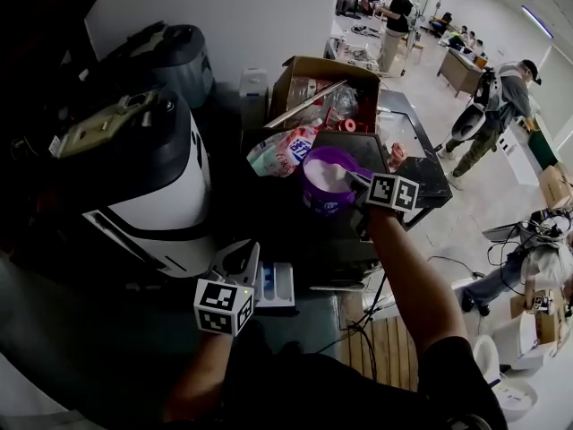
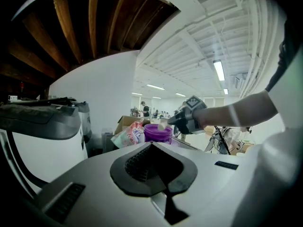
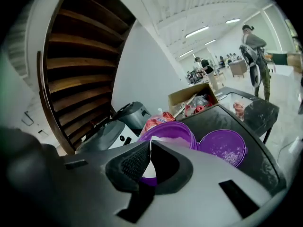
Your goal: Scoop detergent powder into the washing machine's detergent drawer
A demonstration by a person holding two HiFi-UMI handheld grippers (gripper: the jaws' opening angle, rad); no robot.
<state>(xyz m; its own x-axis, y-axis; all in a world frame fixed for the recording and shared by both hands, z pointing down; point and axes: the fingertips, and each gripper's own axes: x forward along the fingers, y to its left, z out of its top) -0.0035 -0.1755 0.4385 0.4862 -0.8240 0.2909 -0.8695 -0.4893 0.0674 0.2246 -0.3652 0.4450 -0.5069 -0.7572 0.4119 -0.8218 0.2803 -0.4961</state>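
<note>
A purple detergent tub (image 1: pixel 324 184) with white powder stands on the black table (image 1: pixel 421 164); its lid (image 3: pixel 222 147) lies beside it. My right gripper (image 1: pixel 363 189) is shut on the thin handle of a white scoop (image 3: pixel 148 170), held at the tub's rim. The left gripper view shows the scoop (image 2: pixel 162 125) just above the tub (image 2: pixel 158 133). The washing machine (image 1: pixel 152 195) sits at left with its detergent drawer (image 1: pixel 276 287) pulled out. My left gripper (image 1: pixel 236 262) hovers by the drawer's left side, jaws together with nothing between them.
A cardboard box (image 1: pixel 327 83) of clutter and a detergent bag (image 1: pixel 282 150) stand behind the tub. A grey appliance (image 1: pixel 179 56) sits behind the washer. Cables and a wooden pallet (image 1: pixel 394 348) lie on the floor at right. People stand at the far tables.
</note>
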